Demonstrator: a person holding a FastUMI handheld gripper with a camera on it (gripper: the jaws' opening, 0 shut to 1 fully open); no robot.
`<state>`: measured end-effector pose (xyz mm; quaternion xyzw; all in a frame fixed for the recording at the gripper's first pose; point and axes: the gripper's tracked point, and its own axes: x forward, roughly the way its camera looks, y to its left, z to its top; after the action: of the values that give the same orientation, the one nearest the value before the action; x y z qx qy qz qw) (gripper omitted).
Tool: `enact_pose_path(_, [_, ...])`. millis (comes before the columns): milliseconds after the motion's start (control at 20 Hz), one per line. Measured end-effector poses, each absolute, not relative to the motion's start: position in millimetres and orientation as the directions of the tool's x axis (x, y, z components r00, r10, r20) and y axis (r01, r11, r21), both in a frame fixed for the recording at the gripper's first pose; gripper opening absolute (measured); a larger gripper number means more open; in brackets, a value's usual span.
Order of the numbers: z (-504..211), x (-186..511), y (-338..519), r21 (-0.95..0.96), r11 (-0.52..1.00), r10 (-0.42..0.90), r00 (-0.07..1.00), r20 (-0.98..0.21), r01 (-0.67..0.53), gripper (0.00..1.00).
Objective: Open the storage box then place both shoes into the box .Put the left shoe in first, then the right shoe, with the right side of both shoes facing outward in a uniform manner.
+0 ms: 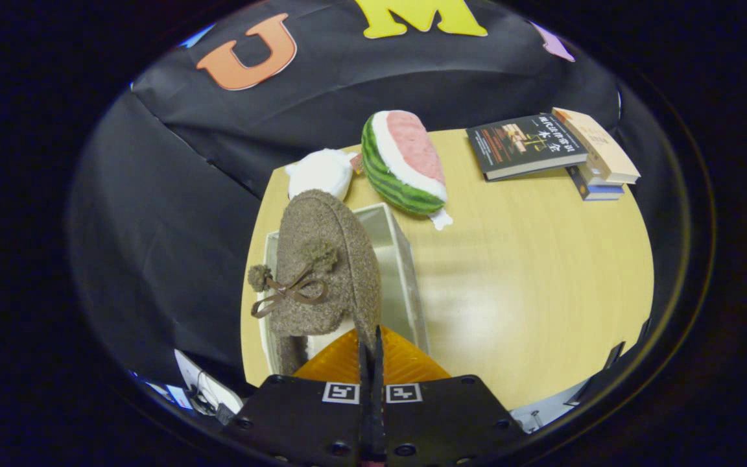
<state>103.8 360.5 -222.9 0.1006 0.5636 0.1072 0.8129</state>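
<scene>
While the gripper (pixel 371 344) has its two fingers pressed almost together on a thin edge of the shoe (pixel 321 266), that shoe, brown and fuzzy with a bow and small pompoms on its upper, hangs over the box (pixel 406 272), hiding most of its opening. The box is white, its lid open, and stands on the table (pixel 529 272) near the edge that meets the black cloth wall; of its inside, a bare pale strip beside the shoe is visible, and whether anything lies under the shoe cannot be told. Just beyond the box sits a watermelon-slice plush (pixel 404 162), tilted, with a white plush (pixel 320 172) next to it, close to the shoe's far end. Well apart from these, at the table's far corner, lies a dark book (pixel 524 145) beside a small stack of books (pixel 597 155). The wood between the box and the books is bare and shiny.
</scene>
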Motion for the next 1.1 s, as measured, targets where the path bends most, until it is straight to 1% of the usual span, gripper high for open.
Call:
enact_pose_path(250, [-266.8, 99.2, 371.0, 0.204, 0.979, 0.191, 0.311, -0.931, 0.009, 0.00])
enact_pose_path(400, [-290.6, 105.6, 369.0, 0.143, 0.990, 0.137, 0.311, -0.941, -0.001, 0.00])
enact_pose_path(500, [-304.5, 108.3, 367.5, 0.139, 0.990, 0.127, 0.302, -0.945, 0.016, 0.01])
enact_pose_path(600, [-314.6, 110.5, 371.7, 0.131, 0.991, 0.122, 0.303, -0.945, 0.010, 0.01])
enact_pose_path(650, [-318.4, 111.0, 374.1, 0.130, 0.992, 0.124, 0.301, -0.946, -0.002, 0.03])
enact_pose_path(700, [-318.1, 113.3, 374.4, 0.119, 0.993, 0.116, 0.316, -0.941, -0.013, 0.03])
enact_pose_path(750, [-316.8, 116.0, 376.3, 0.112, 0.993, 0.114, 0.333, -0.936, -0.025, 0.13])
enact_pose_path(800, [-317.4, 114.3, 377.5, 0.104, 0.994, 0.112, 0.324, -0.940, -0.040, 0.15])
enact_pose_path(850, [-314.9, 111.7, 384.8, 0.130, 0.990, 0.141, 0.320, -0.937, -0.055, 0.20])
enact_pose_path(900, [-312.6, 111.9, 391.8, 0.147, 0.986, 0.163, 0.319, -0.934, -0.073, 0.31])
enact_pose_path(1000, [-307.7, 107.7, 398.1, 0.146, 0.984, 0.173, 0.319, -0.932, -0.105, 0.55])
enact_pose_path(1100, [-302.6, 103.0, 400.2, 0.130, 0.984, 0.164, 0.320, -0.933, -0.124, 0.80])
